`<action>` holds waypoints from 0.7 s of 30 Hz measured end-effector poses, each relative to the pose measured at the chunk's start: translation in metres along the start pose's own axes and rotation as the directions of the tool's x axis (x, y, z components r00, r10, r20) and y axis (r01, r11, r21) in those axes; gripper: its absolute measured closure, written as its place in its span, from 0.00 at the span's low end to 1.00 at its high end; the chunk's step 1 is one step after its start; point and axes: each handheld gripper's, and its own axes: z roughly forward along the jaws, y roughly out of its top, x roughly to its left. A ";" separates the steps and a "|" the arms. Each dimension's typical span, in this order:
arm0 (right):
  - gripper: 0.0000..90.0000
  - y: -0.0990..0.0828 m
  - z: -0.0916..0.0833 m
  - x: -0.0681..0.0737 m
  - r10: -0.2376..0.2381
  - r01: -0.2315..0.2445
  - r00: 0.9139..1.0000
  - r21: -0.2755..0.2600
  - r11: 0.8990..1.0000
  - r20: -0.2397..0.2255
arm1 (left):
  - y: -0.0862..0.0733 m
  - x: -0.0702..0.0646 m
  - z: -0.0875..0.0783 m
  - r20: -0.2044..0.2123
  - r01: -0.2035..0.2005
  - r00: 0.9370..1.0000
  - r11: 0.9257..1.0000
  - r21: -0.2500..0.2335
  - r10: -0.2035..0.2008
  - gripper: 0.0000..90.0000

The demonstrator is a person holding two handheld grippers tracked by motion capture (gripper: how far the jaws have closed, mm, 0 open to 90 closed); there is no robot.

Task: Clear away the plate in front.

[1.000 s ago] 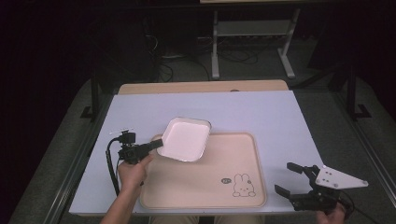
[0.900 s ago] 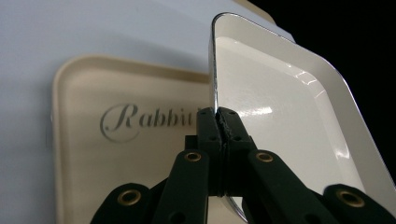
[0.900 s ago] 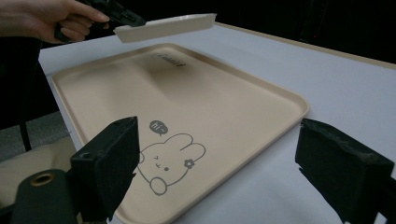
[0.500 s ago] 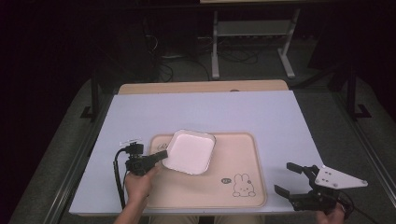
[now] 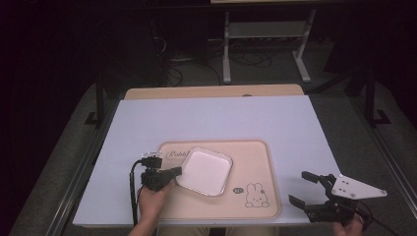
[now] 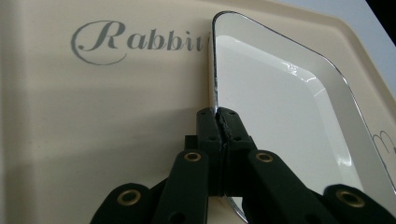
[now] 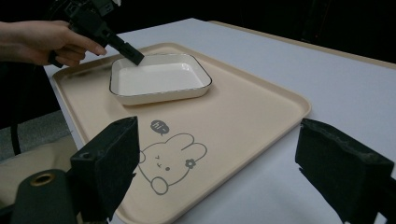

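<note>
The left hand-held gripper is clamped on the near-left rim of the dish, its jaws pressed together over the dark-lined edge. In the left gripper view the rim is seen pinched between the two black pads, with the white inside of the dish running away to the right. The gripper is held by the left hand, and a black cable is trailed back from it toward the bench edge.

The dish is found on the left half of the tray, its left rim just beside the word "Rabbit" printed there. From the right gripper view the dish looks to be set flat on the tray, the left gripper at its far-left corner and the hand behind it.

Further out, a rabbit drawing is printed at the tray's near right, well apart from the dish. The tray is laid on the pale bench, close to its near edge.

At the near right corner, off the tray, the right hand-held gripper is held with its jaws wide apart and nothing between them; in its own view the two pads are spread to either side of the rabbit. A grey plate is carried on top of it.
</note>
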 end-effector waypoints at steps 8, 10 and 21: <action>0.14 0.000 0.000 0.000 -0.004 0.004 1.000 0.001 1.000 -0.002 | -0.010 -0.005 -0.002 -0.035 -0.002 0.999 1.000 0.016 0.003 0.98; 0.14 0.000 0.001 0.000 -0.003 0.003 1.000 0.001 1.000 -0.002 | -0.013 -0.006 -0.003 -0.027 0.005 1.000 1.000 0.019 -0.004 0.97; 0.14 0.000 0.001 0.001 -0.005 0.005 1.000 0.004 1.000 -0.001 | -0.025 -0.016 -0.013 0.010 -0.035 0.999 0.998 0.047 0.035 0.88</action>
